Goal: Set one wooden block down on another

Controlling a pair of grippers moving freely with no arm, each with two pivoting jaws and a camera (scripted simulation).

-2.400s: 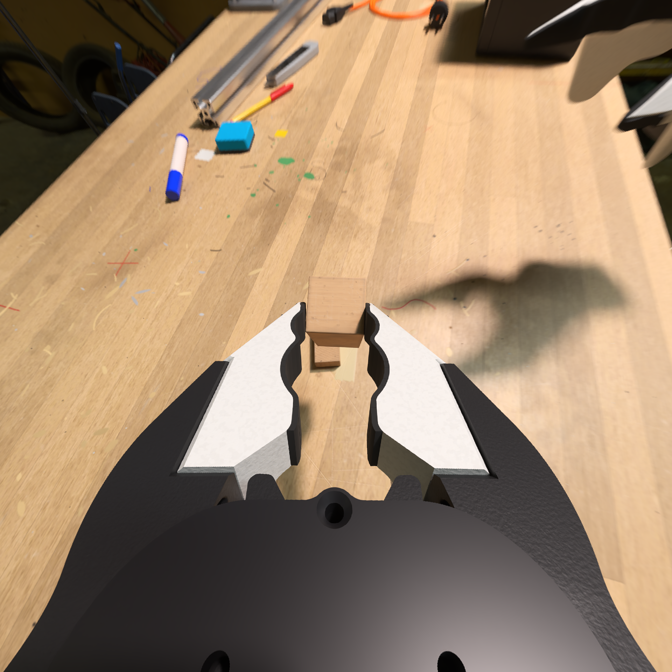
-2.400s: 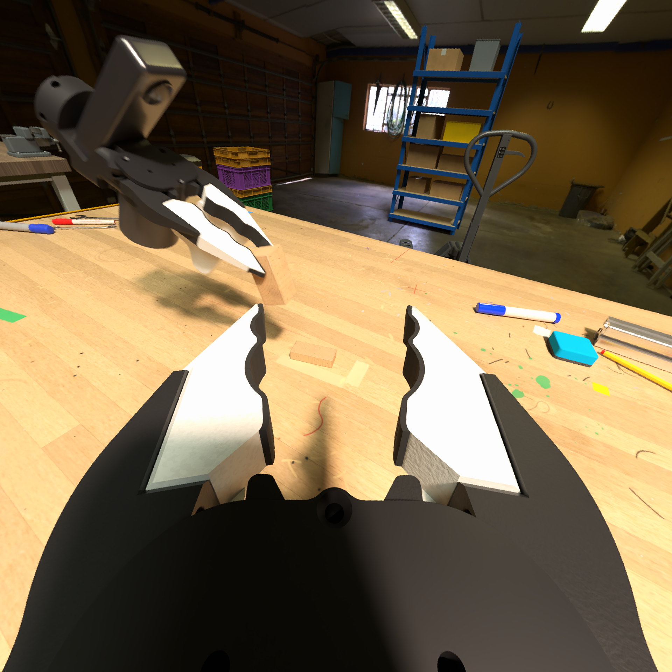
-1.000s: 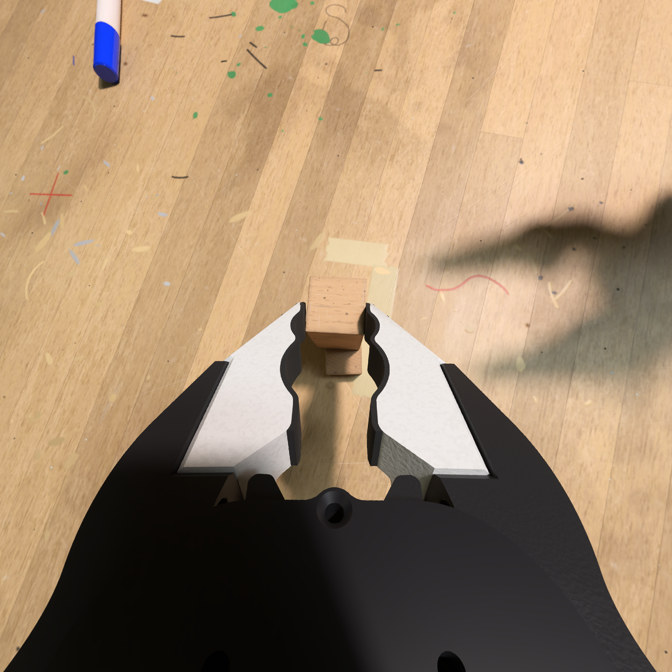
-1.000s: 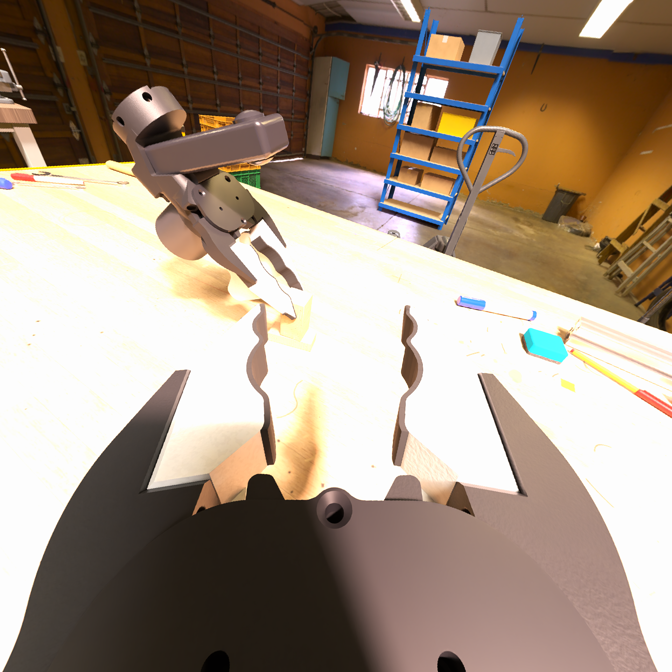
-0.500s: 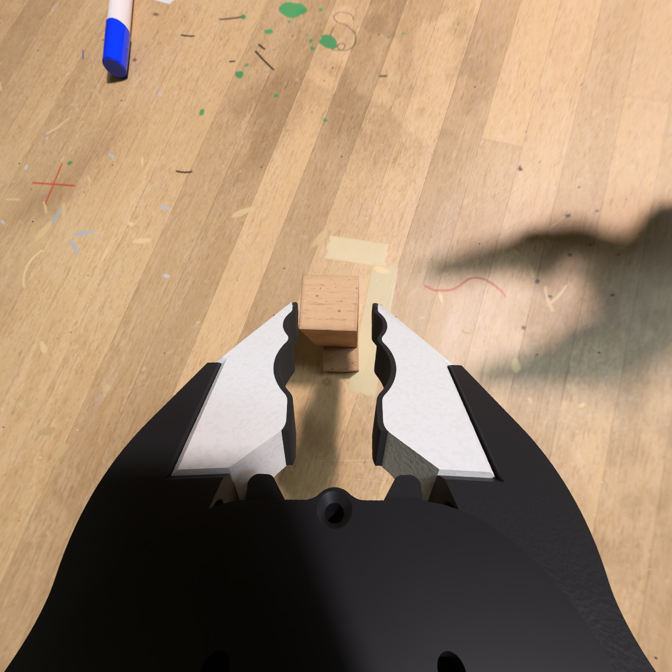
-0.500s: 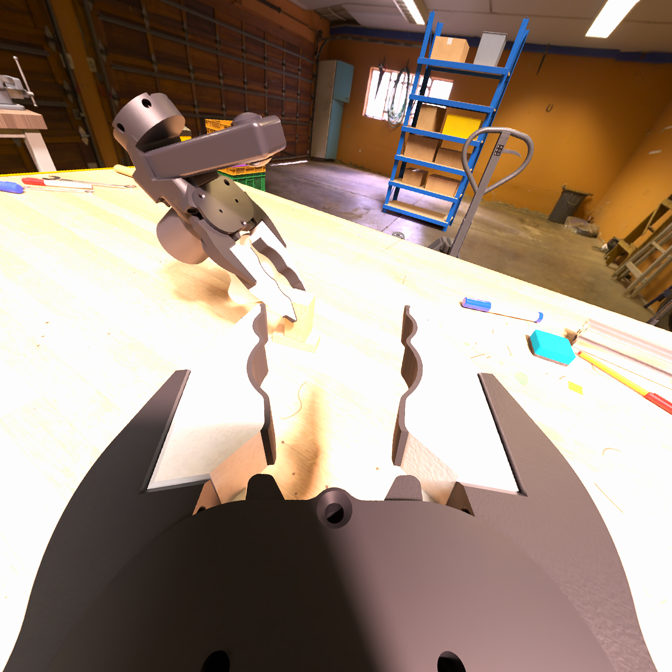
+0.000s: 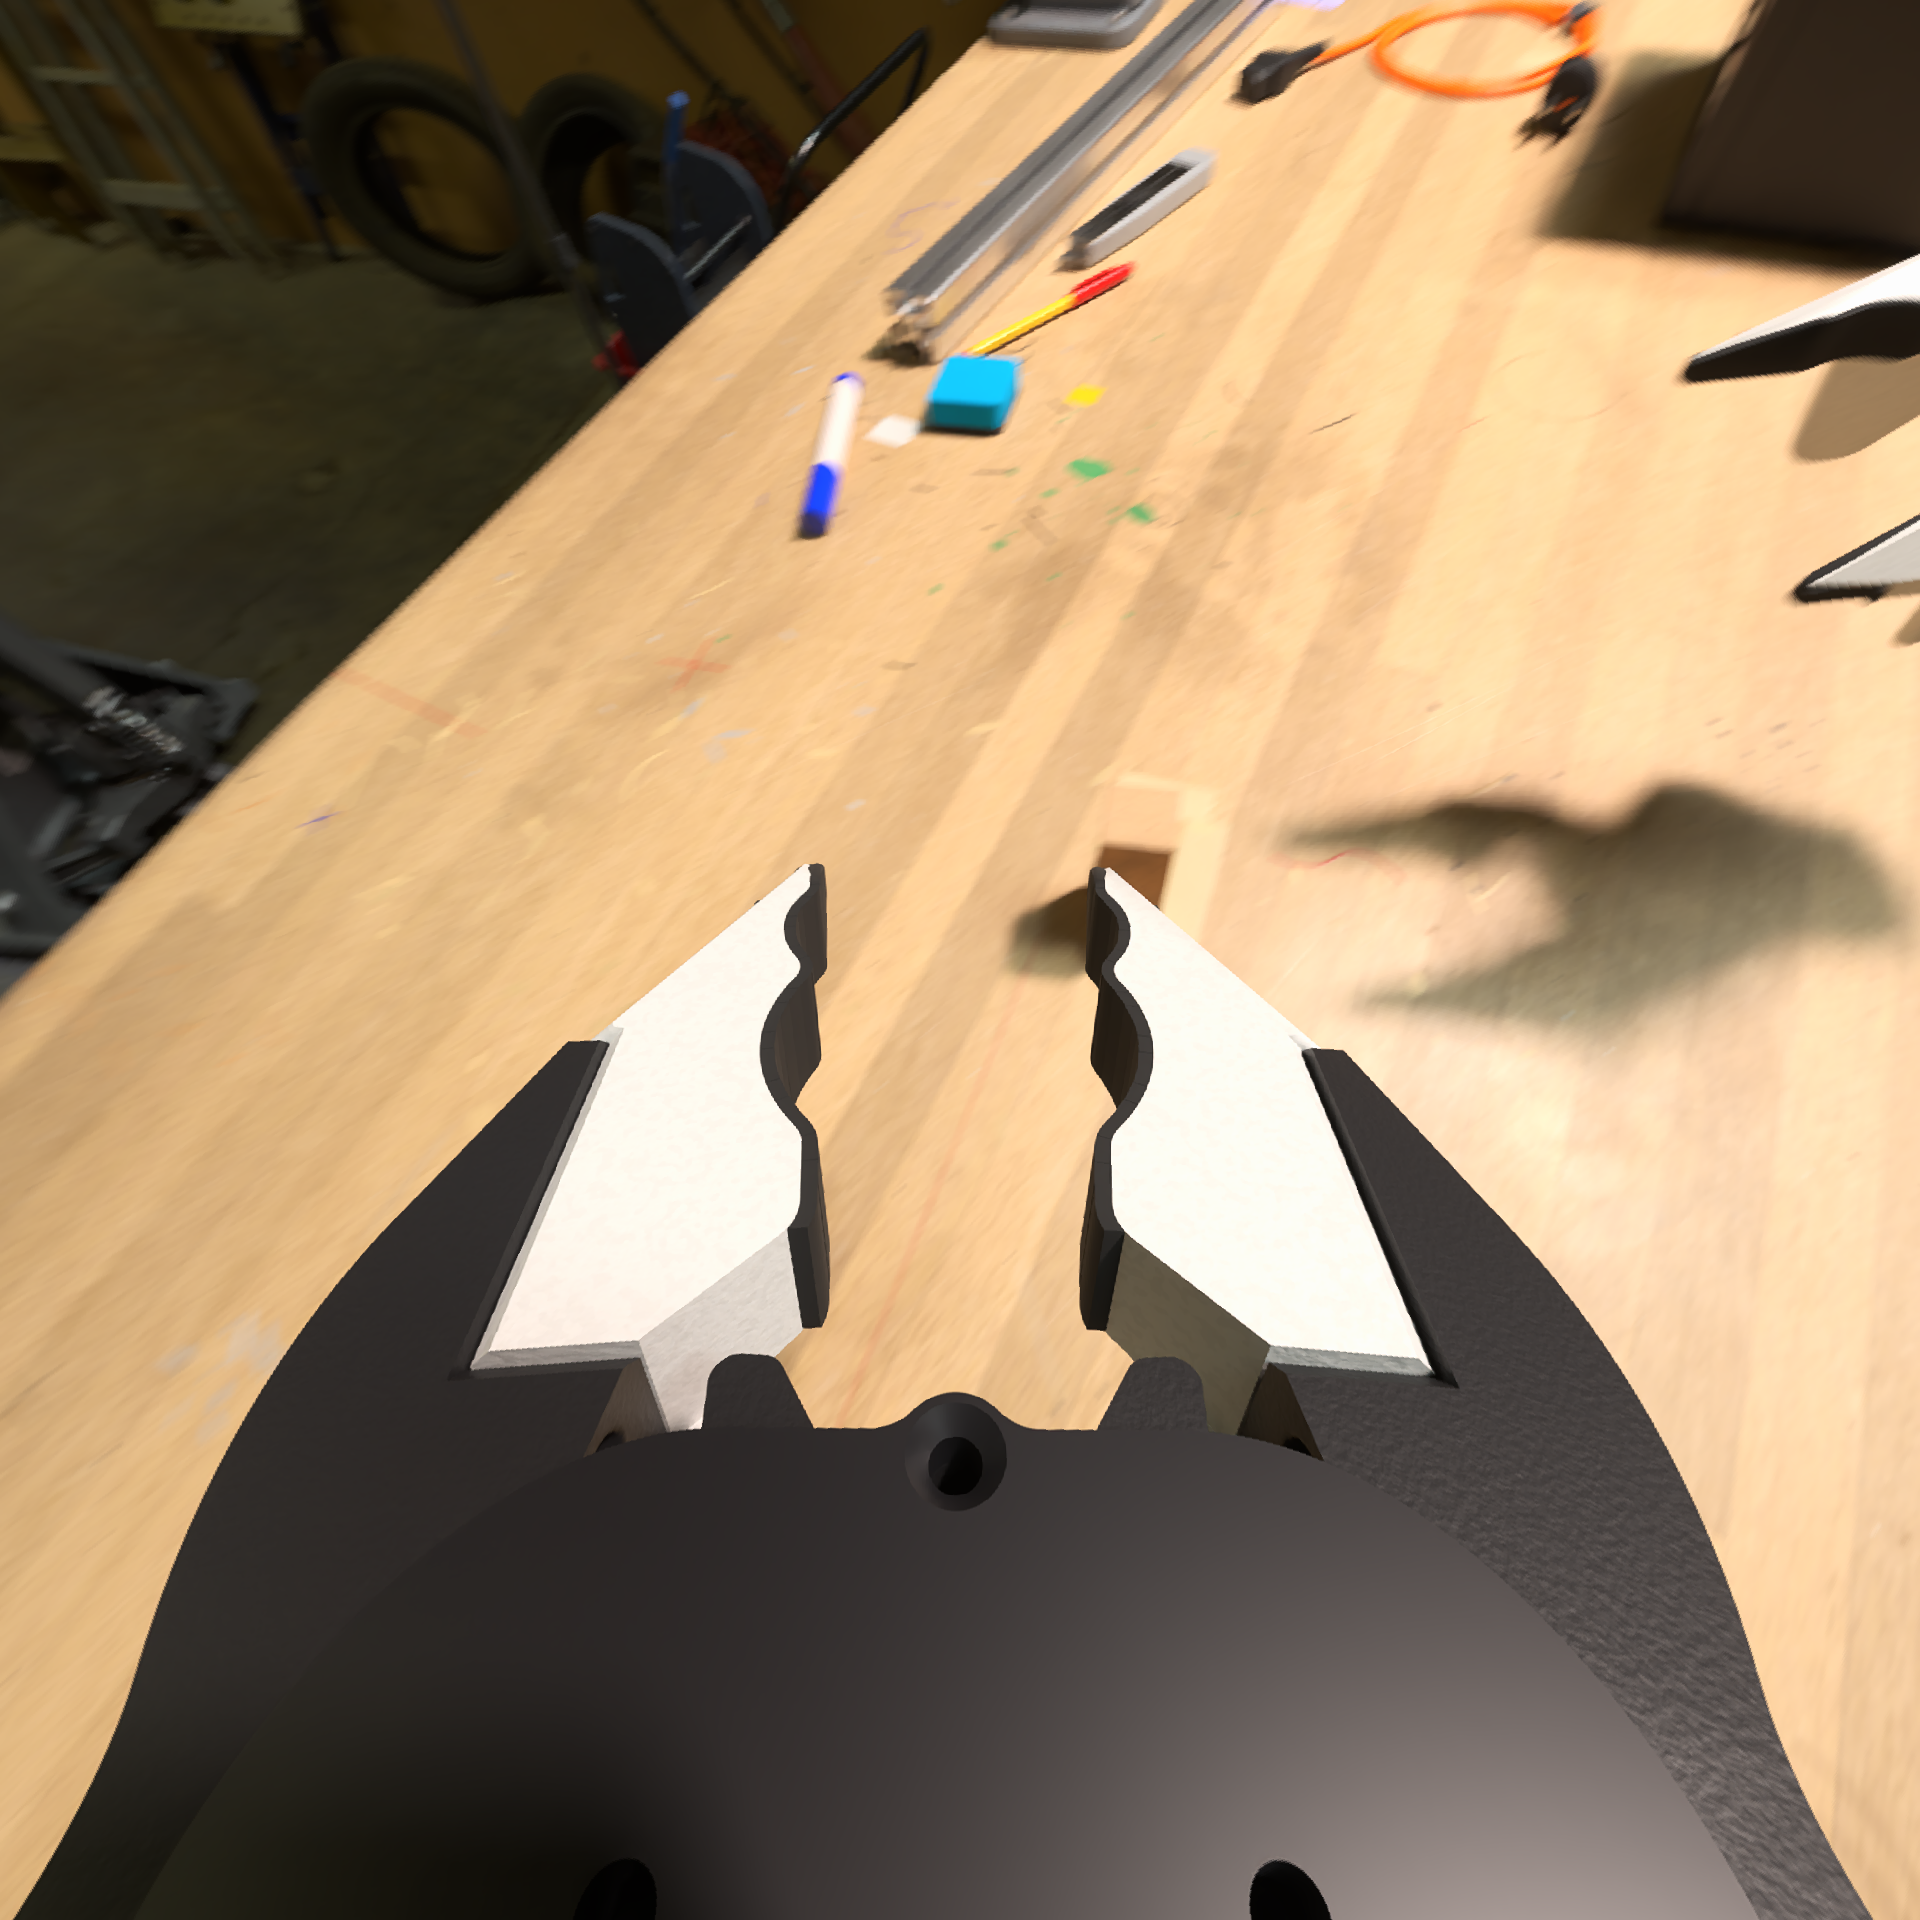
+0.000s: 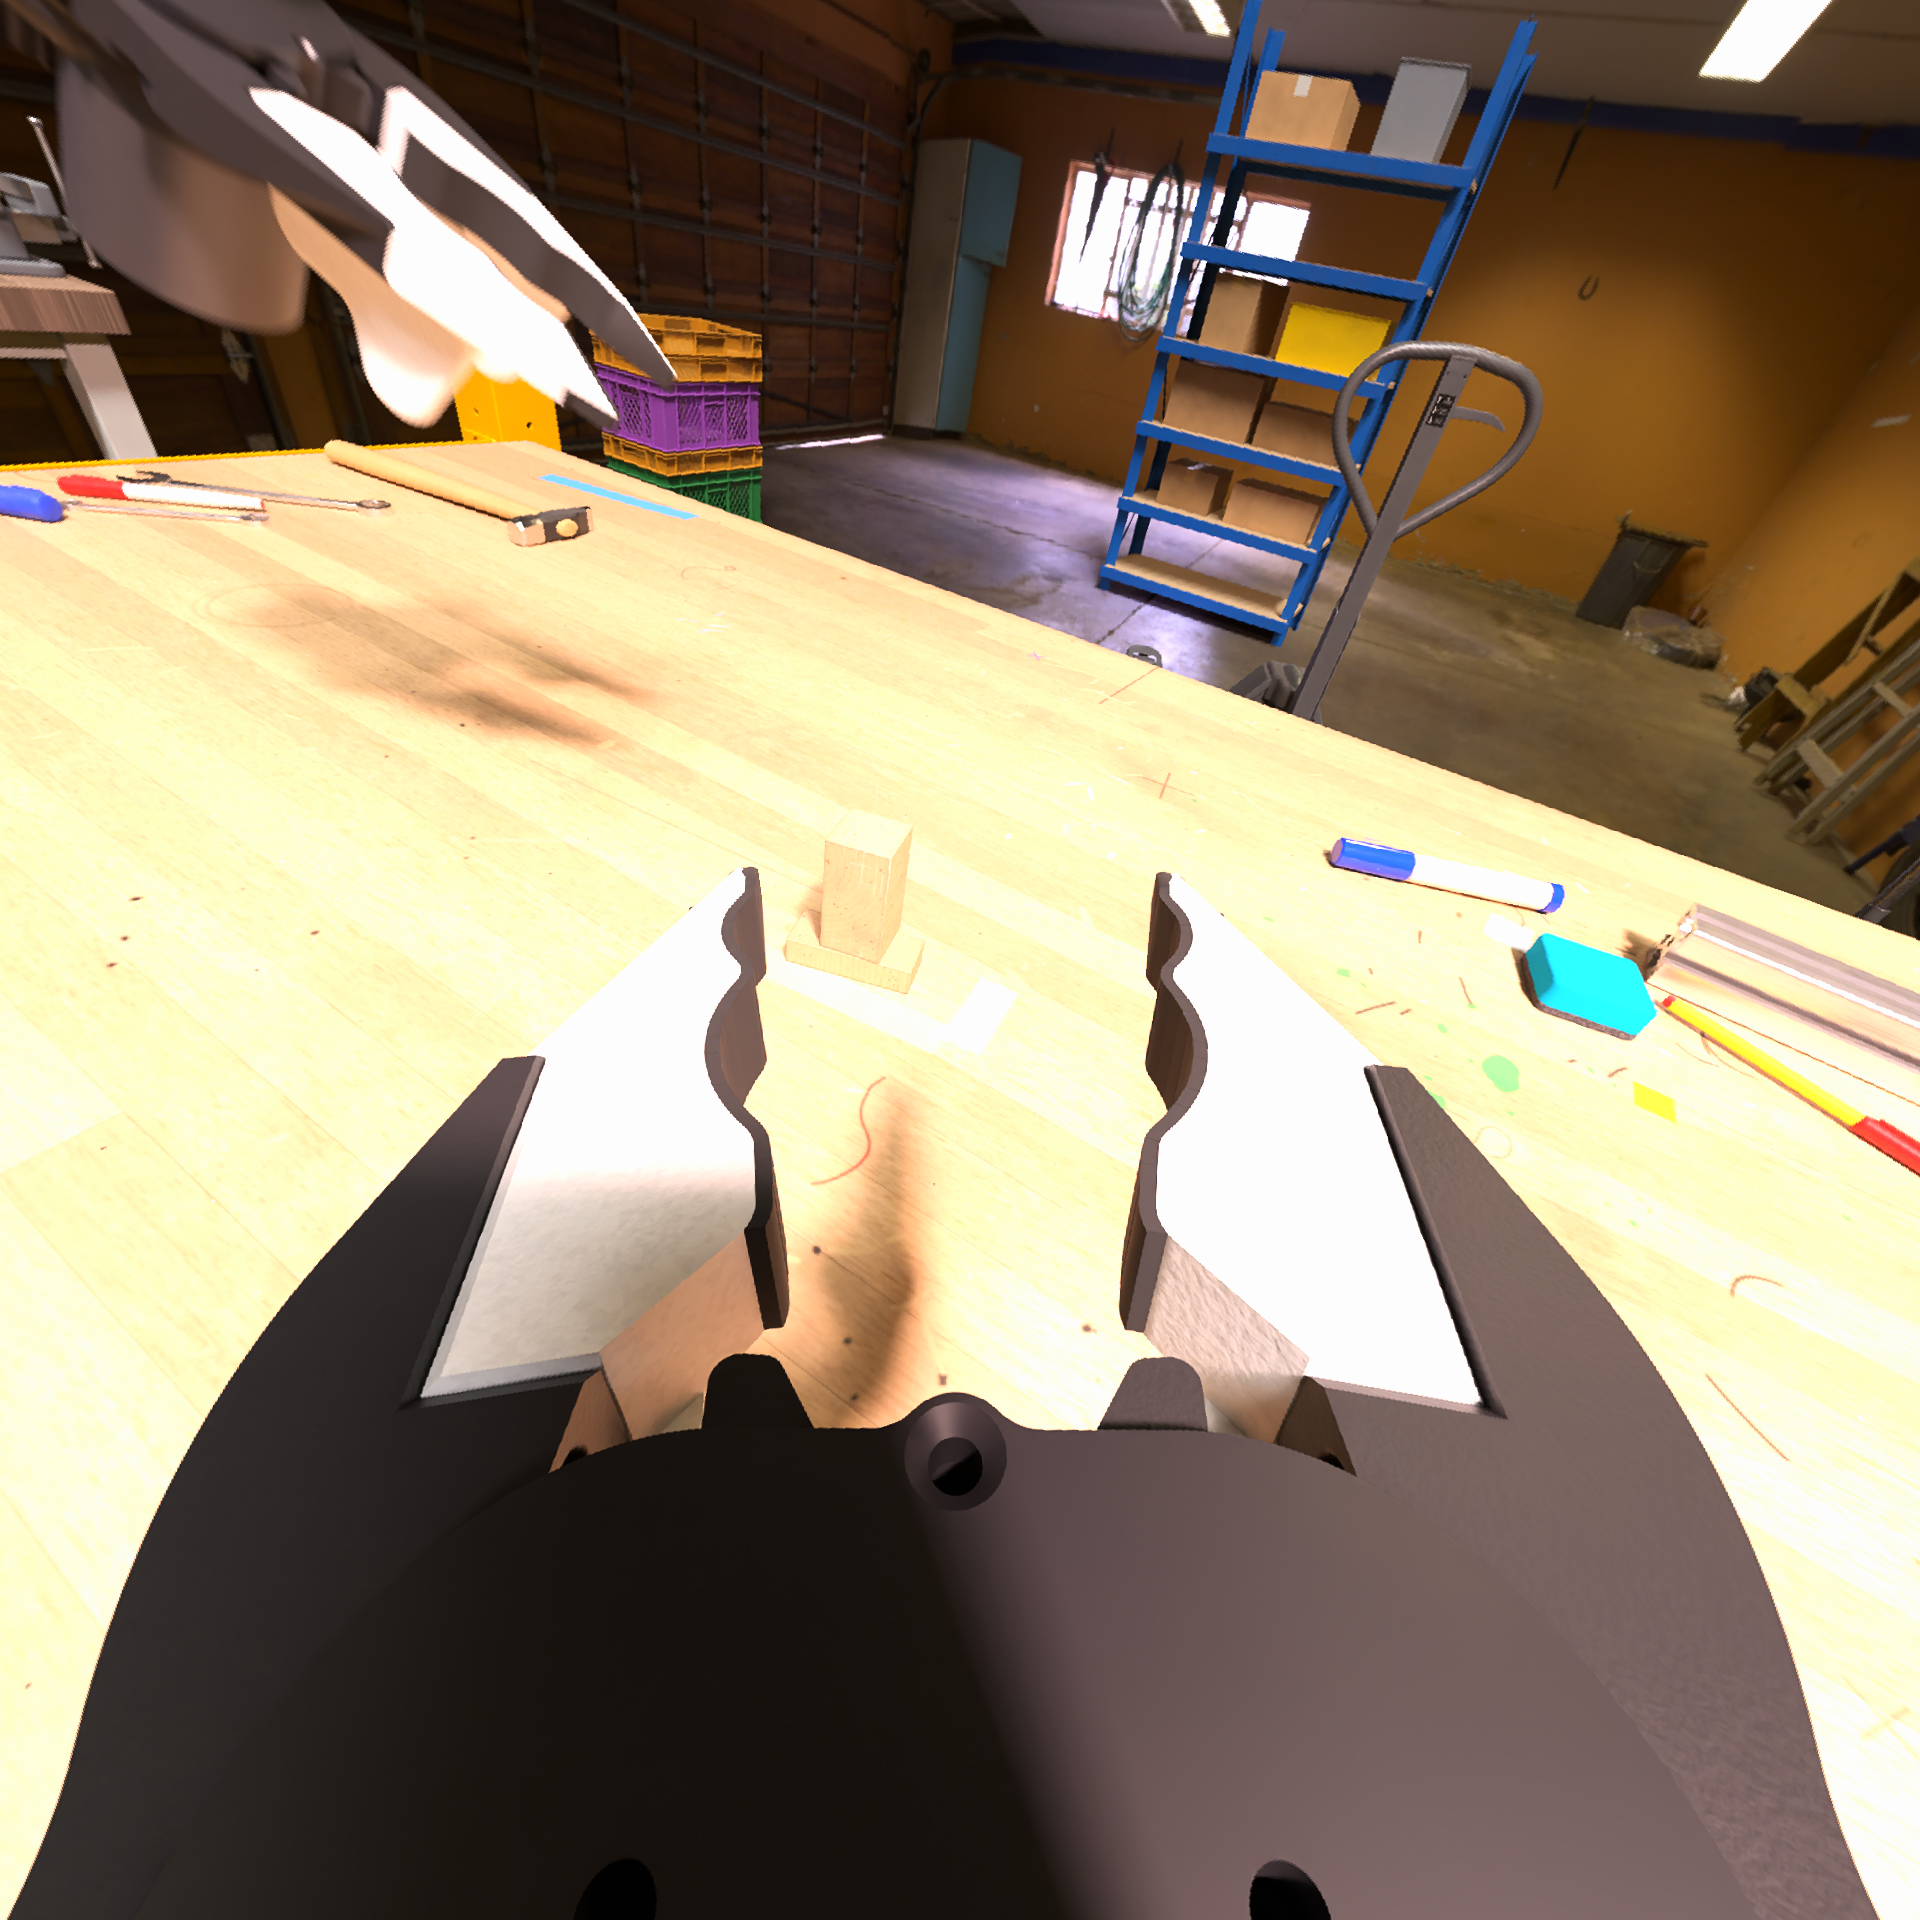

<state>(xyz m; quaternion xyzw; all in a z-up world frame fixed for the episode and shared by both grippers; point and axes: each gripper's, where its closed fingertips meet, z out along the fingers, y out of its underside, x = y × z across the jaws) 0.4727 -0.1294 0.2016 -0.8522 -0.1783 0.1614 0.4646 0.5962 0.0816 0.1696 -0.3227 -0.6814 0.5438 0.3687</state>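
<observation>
Left gripper (image 7: 956, 883): its fingers (image 7: 707, 1122) are seen spread apart with nothing between them, raised above the surface (image 7: 1039, 675); a stance suited to a gripper whose load has been let go.

Right gripper (image 8: 954, 883): fingers (image 8: 1278, 1174) are spread wide and empty, held low over the surface and pointed toward the blocks, which are not touched; it is judged to be idle.

Upright block (image 8: 865, 899): a pale wooden block is seen standing on end, resting on the flat block and free of both grippers. In the left wrist view it is blurred and partly hidden behind the tip of one finger.

Flat block (image 8: 854, 961): a thin wooden slab lies flat on the surface, just beyond the right gripper's tips; its broad face gives the upright block a steady seat.

Task state: the stack is judged complete, since one block sits on the other with no gripper in contact.

Tape patch (image 8: 977, 1013): a pale patch is seen on the surface just beside the stack, possibly a placement mark.

Farther out: a blue marker (image 8: 1444, 875), a turquoise eraser (image 8: 1590, 982) and a red-tipped yellow pencil (image 8: 1787, 1086) lie well apart from the stack.
</observation>
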